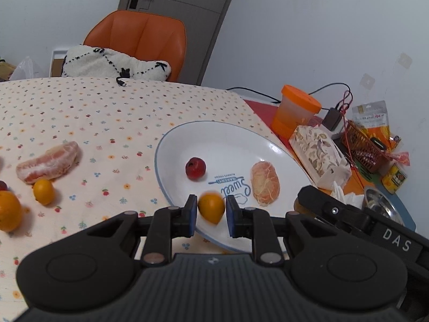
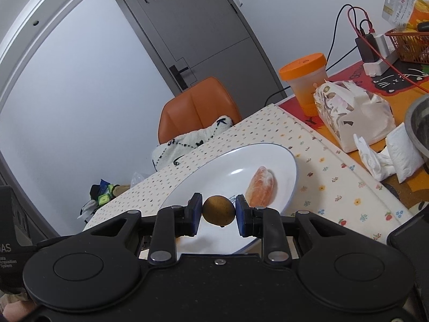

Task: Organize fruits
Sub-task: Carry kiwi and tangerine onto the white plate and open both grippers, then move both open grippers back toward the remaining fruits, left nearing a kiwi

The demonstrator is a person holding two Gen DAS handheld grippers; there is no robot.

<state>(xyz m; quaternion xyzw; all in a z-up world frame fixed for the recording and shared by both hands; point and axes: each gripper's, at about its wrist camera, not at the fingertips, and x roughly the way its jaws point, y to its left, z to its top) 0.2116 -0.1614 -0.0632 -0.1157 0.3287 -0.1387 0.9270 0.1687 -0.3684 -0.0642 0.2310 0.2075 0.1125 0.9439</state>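
White plate [image 1: 174, 145] sits on the cloth-covered worktop [image 1: 107, 112]; a red fruit [image 1: 195, 168] and a peeled citrus segment [image 1: 265, 183] lie inside it. Left tongs [image 1: 210, 212], over plate's near rim, grip a small orange fruit [image 1: 211, 207]. Right tongs [image 2: 218, 211], also over plate, pinch a brownish round fruit [image 2: 218, 210]. Left of plate, on the cloth: another peeled segment [image 1: 49, 161] w/ a small orange one [image 1: 43, 191] just beside.

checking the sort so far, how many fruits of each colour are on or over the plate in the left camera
red fruit: 1
pale peeled citrus segment: 1
small orange fruit: 1
total: 3
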